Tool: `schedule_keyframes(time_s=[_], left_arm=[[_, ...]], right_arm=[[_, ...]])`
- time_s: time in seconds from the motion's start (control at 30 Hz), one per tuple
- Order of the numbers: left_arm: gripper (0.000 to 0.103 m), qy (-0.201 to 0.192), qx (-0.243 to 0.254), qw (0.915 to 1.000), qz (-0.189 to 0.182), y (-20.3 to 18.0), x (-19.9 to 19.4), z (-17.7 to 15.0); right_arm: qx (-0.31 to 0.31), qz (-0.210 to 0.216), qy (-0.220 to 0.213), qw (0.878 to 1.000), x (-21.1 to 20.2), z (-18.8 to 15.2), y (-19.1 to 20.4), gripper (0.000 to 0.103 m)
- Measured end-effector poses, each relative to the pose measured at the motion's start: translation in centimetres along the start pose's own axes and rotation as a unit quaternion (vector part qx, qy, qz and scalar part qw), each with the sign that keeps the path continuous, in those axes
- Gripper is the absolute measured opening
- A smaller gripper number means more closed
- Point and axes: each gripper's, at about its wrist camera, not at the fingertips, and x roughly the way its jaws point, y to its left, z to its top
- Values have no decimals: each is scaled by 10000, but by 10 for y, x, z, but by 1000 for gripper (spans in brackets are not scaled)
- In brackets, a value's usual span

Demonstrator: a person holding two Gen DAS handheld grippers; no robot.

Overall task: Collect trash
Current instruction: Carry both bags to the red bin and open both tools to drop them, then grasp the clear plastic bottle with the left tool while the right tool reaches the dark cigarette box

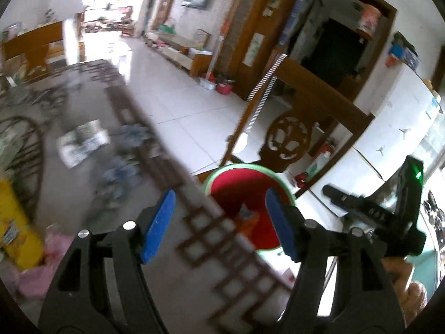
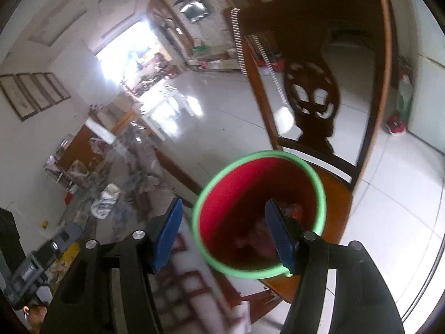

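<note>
The left gripper (image 1: 219, 224) has its blue pads wide apart and holds nothing. The right gripper (image 2: 222, 236) is also spread and empty, directly above the red plastic bin with a green rim (image 2: 260, 214). The bin stands on the seat of a carved wooden chair (image 2: 311, 94), beside the patterned glass table (image 1: 83, 167). Orange wrapper trash (image 1: 247, 220) lies inside the bin; crumpled papers (image 1: 83, 142) lie on the table.

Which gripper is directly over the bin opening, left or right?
The right gripper: the red bin fills the space between its open fingers. The left gripper straddles the table edge.
</note>
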Motion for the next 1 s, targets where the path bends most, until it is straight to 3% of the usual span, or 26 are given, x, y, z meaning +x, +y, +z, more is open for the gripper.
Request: schedule_keyframes(time_s=[0.07, 0.2, 0.37, 0.47, 0.53, 0.67, 0.77, 0.87, 1.0], left_arm=[[70, -56, -59, 9998, 160, 12, -18, -7], [70, 9, -21, 9987, 512, 41, -59, -22], [77, 369, 824, 9922, 855, 67, -101, -38], [77, 964, 1483, 9774, 1156, 84, -109, -54], [77, 1348, 1539, 9678, 1463, 108, -109, -68], [77, 1887, 998, 9669, 1395, 147, -99, -87], [77, 2298, 1028, 9555, 1540, 159, -82, -101], [78, 2465, 1159, 9468, 1714, 162, -70, -106], [72, 2475, 1208, 9459, 1713, 161, -60, -104]], right_arm=[[-126, 165, 8, 9998, -3, 1, 18, 61], [-464, 608, 79, 9970, -14, -3, 64, 66], [-780, 1358, 464, 9866, -21, -22, 119, 69], [-867, 1789, 779, 9769, -19, -43, 148, 70], [-1148, 1748, 943, 9733, -15, -58, 169, 70], [-1657, 1612, 681, 9705, -21, -68, 191, 70], [-1559, 1530, 801, 9726, -15, -69, 189, 70], [-1491, 1504, 782, 9742, -14, -69, 187, 70], [-1656, 1429, 839, 9722, -13, -72, 190, 70]])
